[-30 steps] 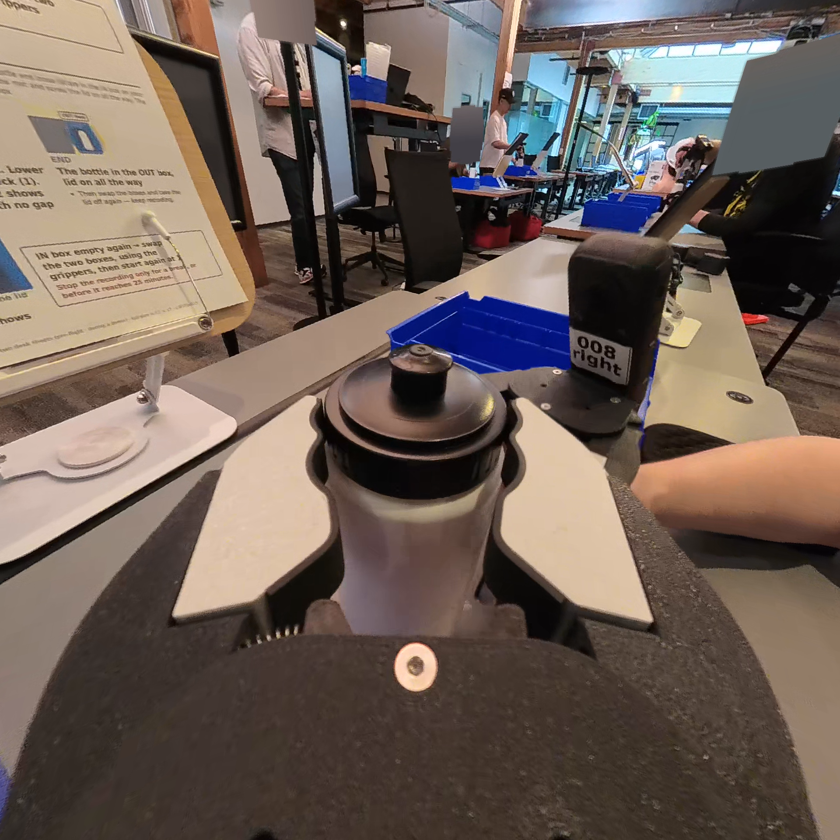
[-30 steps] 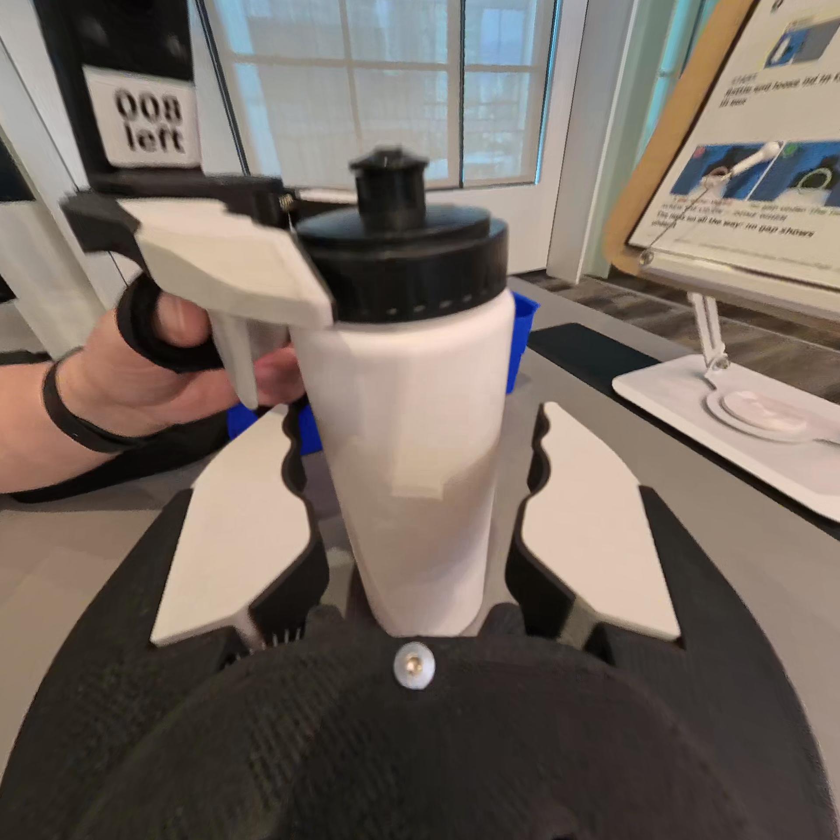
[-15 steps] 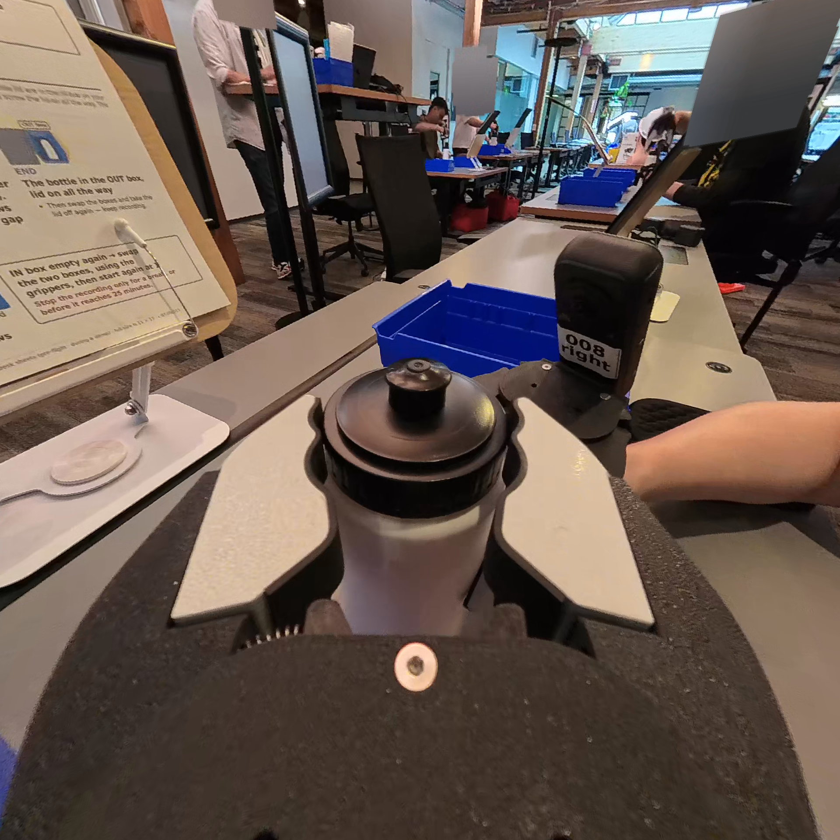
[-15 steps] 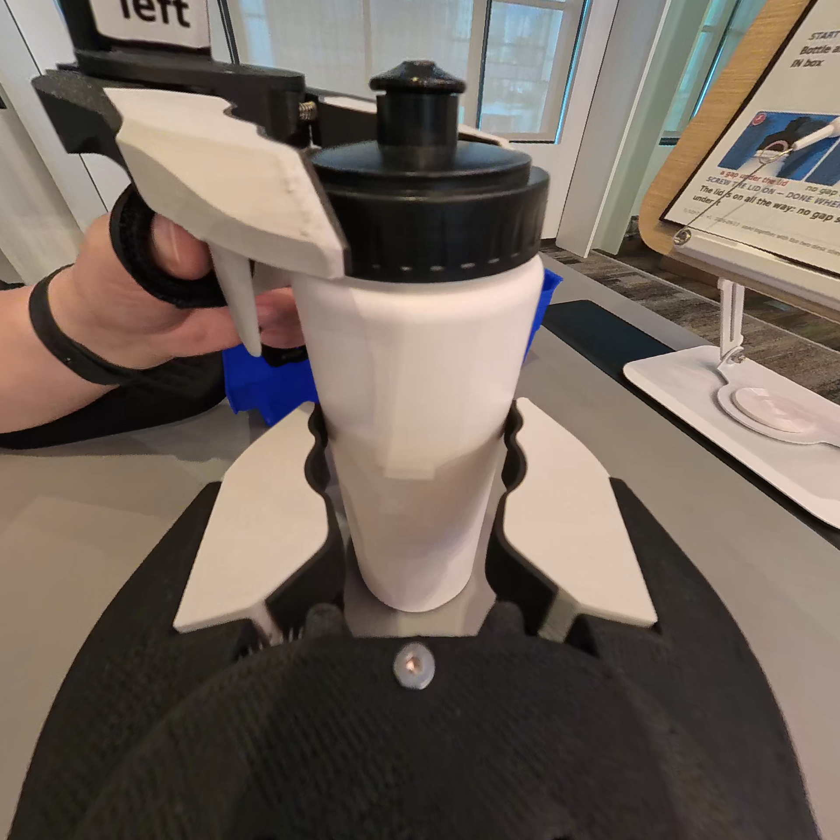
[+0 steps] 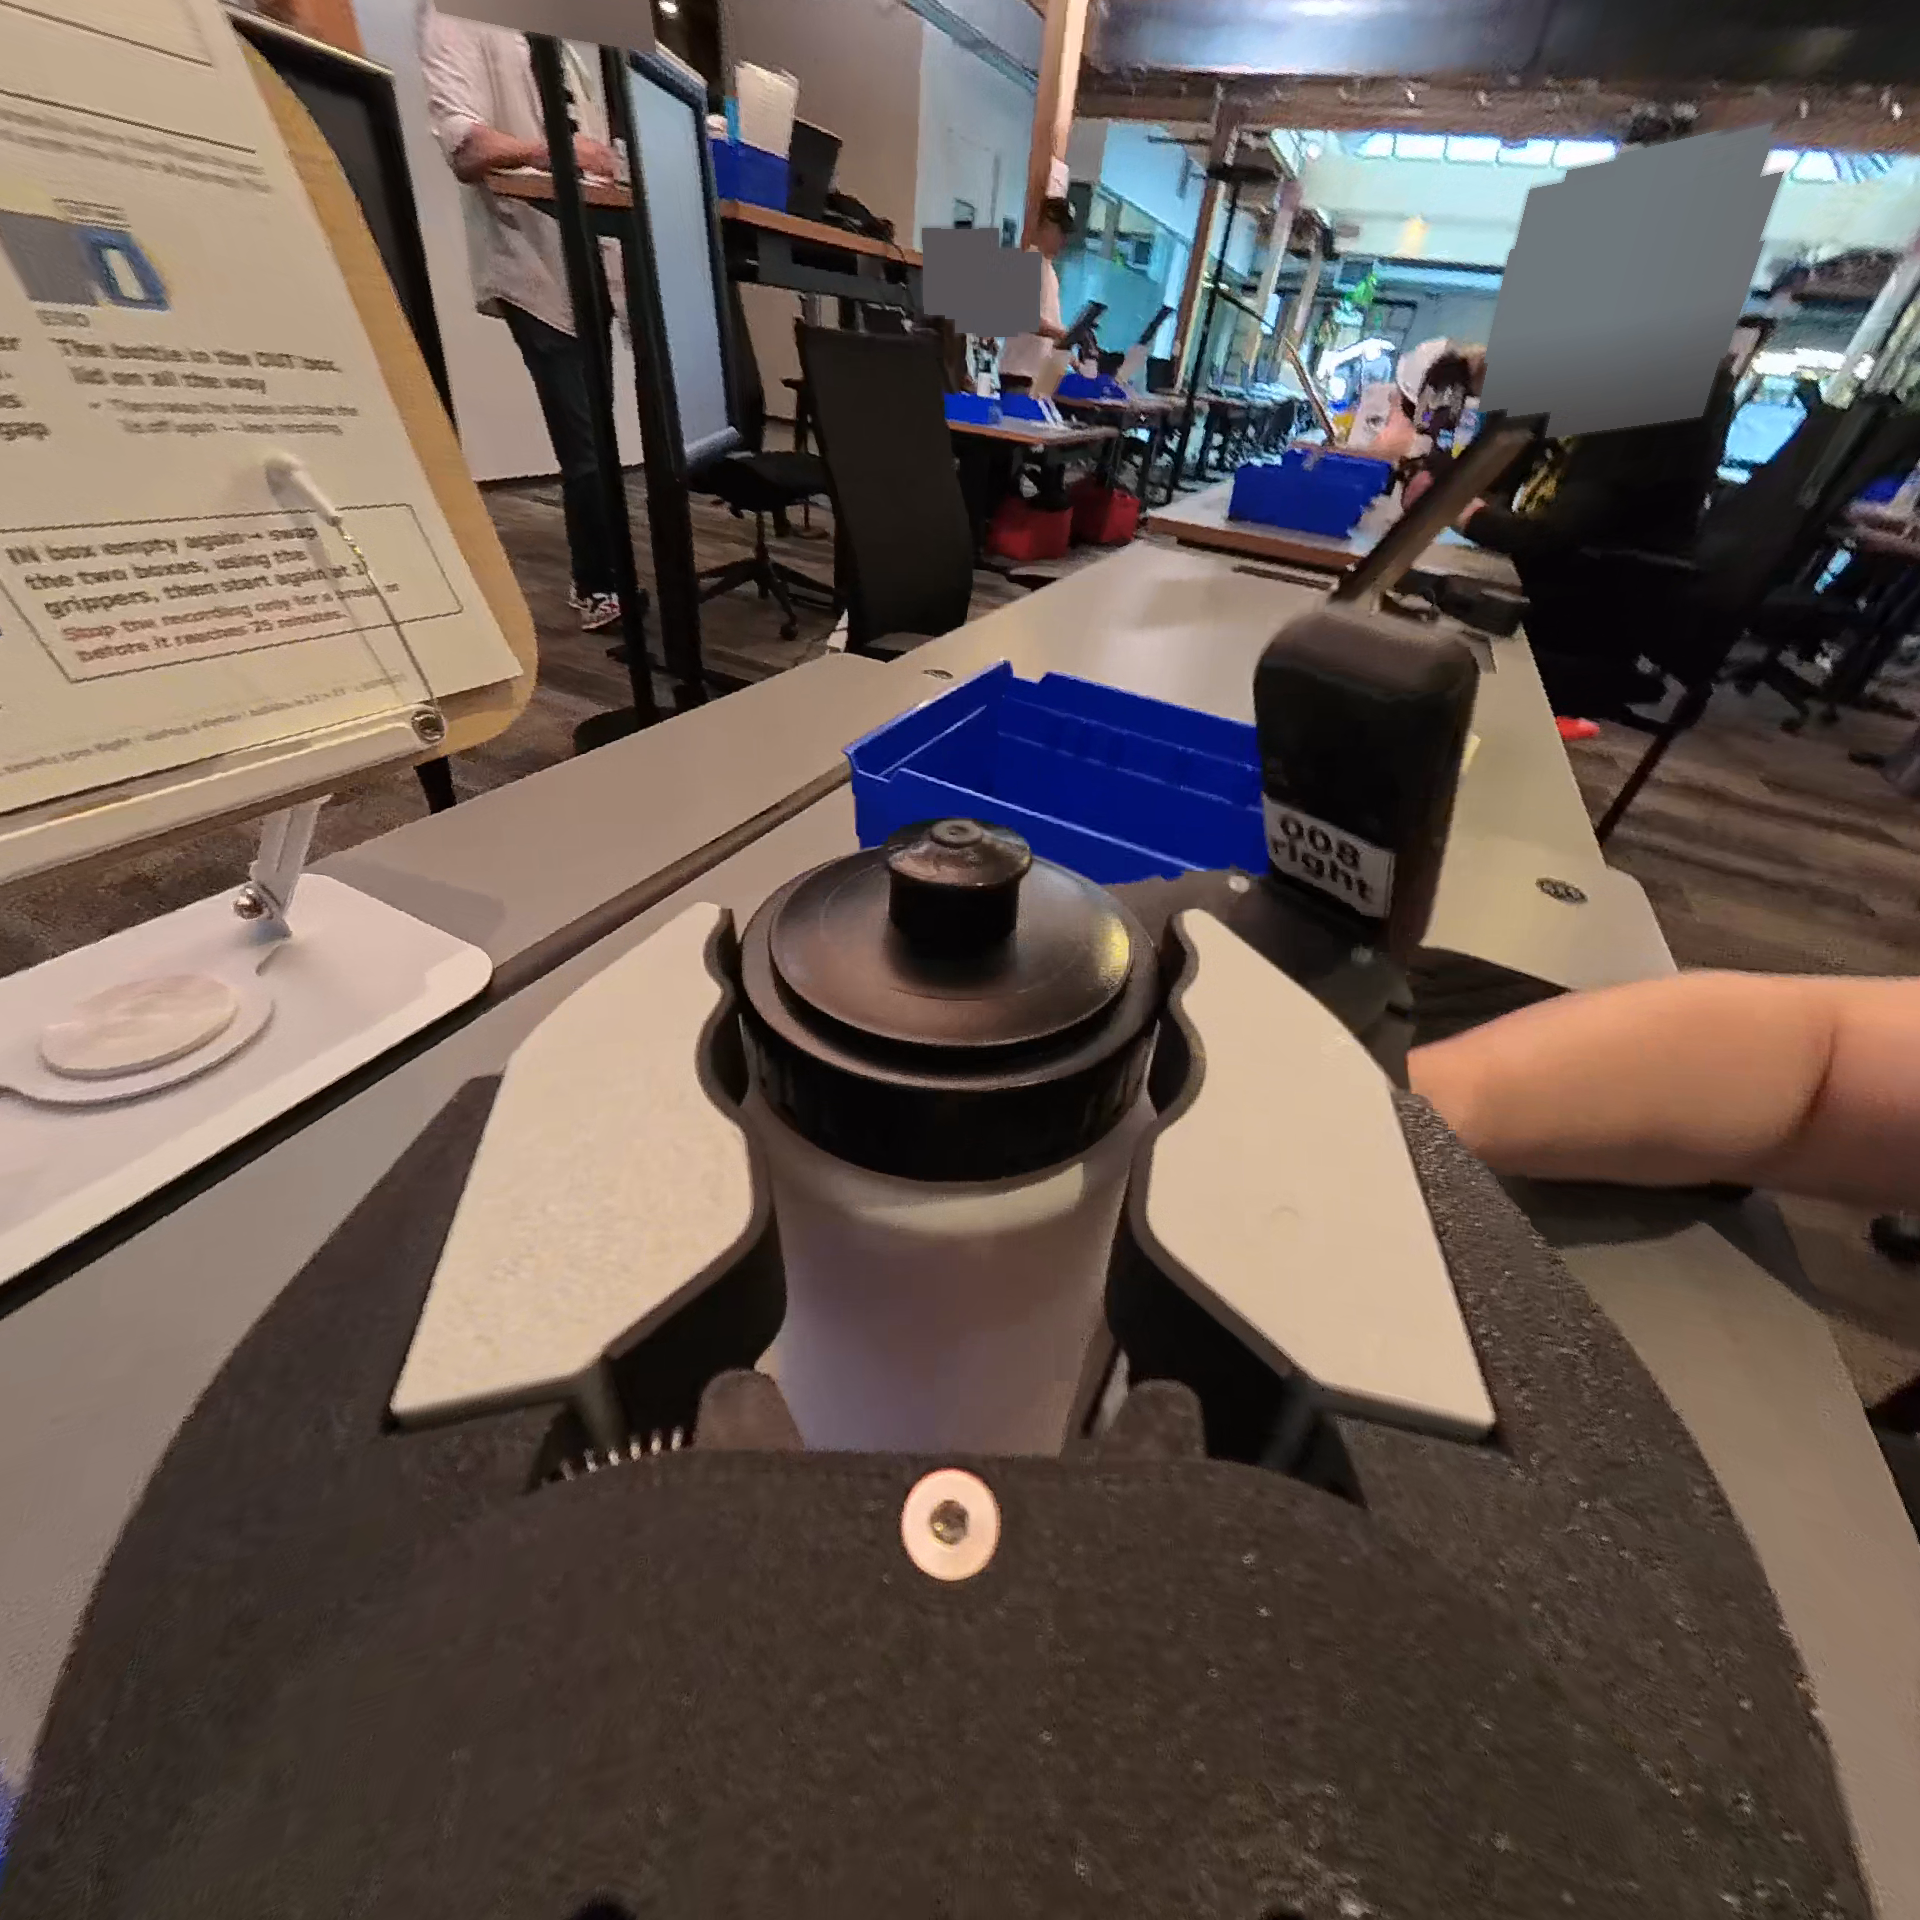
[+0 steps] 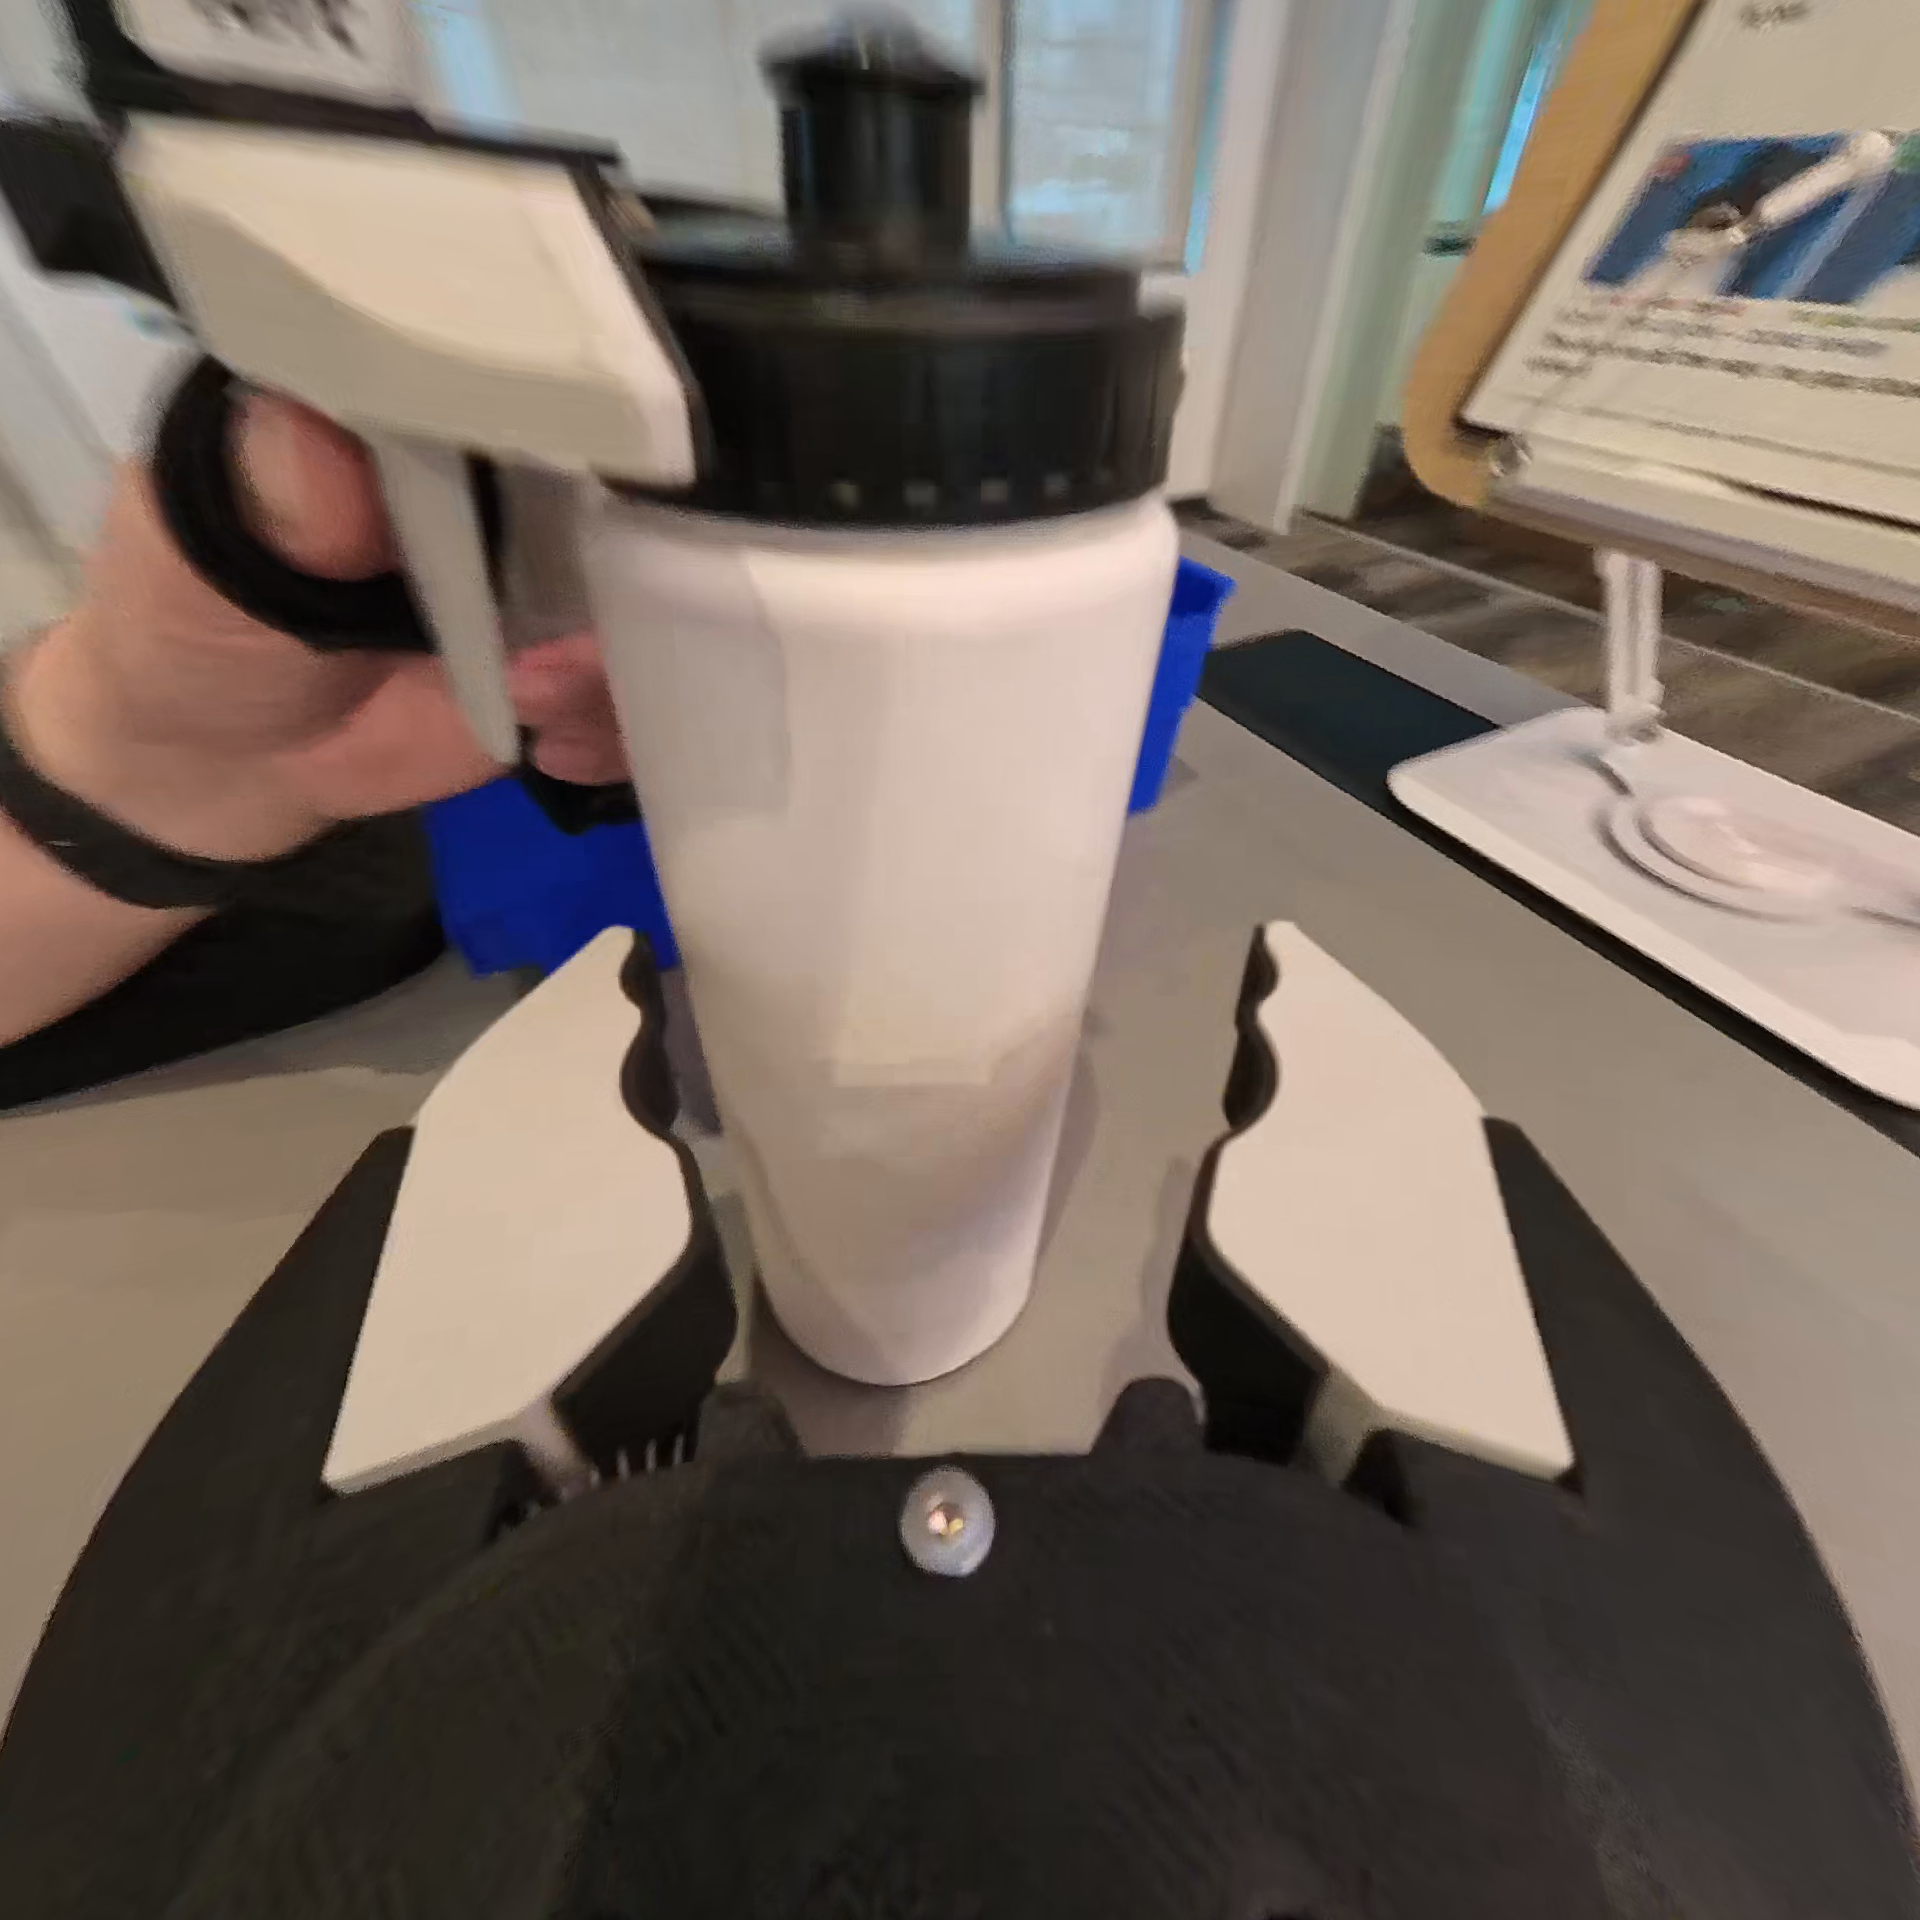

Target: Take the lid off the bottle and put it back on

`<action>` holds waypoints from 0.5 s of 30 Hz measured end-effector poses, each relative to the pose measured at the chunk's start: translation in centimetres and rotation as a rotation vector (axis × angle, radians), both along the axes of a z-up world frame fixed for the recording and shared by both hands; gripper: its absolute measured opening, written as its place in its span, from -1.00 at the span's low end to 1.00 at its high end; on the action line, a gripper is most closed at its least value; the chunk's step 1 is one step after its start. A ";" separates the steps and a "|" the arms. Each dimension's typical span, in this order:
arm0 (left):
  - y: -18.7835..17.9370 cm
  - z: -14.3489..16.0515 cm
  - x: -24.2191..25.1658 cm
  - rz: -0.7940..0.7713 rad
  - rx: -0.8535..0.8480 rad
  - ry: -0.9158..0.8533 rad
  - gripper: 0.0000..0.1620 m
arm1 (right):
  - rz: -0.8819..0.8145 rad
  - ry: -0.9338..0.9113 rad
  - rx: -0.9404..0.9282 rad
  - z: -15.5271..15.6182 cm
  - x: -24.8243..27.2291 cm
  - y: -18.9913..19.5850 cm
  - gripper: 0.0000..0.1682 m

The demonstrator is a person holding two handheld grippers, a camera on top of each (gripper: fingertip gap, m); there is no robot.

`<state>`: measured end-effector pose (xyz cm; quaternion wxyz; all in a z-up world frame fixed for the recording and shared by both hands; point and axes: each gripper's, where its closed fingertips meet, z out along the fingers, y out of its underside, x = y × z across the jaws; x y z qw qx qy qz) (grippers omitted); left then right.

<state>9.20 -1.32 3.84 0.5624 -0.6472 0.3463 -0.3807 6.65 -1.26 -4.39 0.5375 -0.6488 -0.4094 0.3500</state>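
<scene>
Fingers [image 5: 623, 1164] of the left gripper [image 5: 948, 997] closed against the black lid [image 5: 940, 1023] of the white bottle [image 5: 935, 1309], one finger on each side of its ribbed rim; lid seated on the bottle, which stands upright at frame centre. Fingers [image 6: 1361, 1195] of the right gripper [image 6: 948, 1039] spread apart around the lower bottle body [image 6: 883, 883], a visible gap on the right side; left-side contact not resolvable through motion blur. Nothing held by them.

Right wrist view only: full bottle height, its base on the grey table [image 6: 1299, 935], and the hand [image 6: 208, 675] working the left gripper at upper left. Left wrist view only: lid top with its pull spout [image 5: 954, 873], the right gripper's body behind the bottle and a forearm [image 5: 1662, 1091] entering from the right edge.

Blue bin [image 5: 1060, 769] just behind the bottle, near it. White stand base [image 5: 239, 997] of an instruction board [image 5: 208, 416] at the left edge, apart from the bottle. Bare table surface between them and at lower right.
</scene>
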 end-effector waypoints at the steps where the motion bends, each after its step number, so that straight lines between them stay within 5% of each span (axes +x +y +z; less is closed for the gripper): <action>1: 0.1 0.0 -0.1 0.020 -0.007 -0.011 -0.06 | -0.018 -0.014 0.002 -0.4 -0.2 0.1 0.26; 6: -0.4 -0.1 0.8 0.048 0.007 0.039 -0.06 | 0.008 0.096 0.005 0.9 -1.0 -0.9 0.01; 15: -1.3 -0.2 0.8 -0.013 0.064 0.129 -0.06 | 0.090 0.024 0.037 0.7 -1.1 -1.4 -0.03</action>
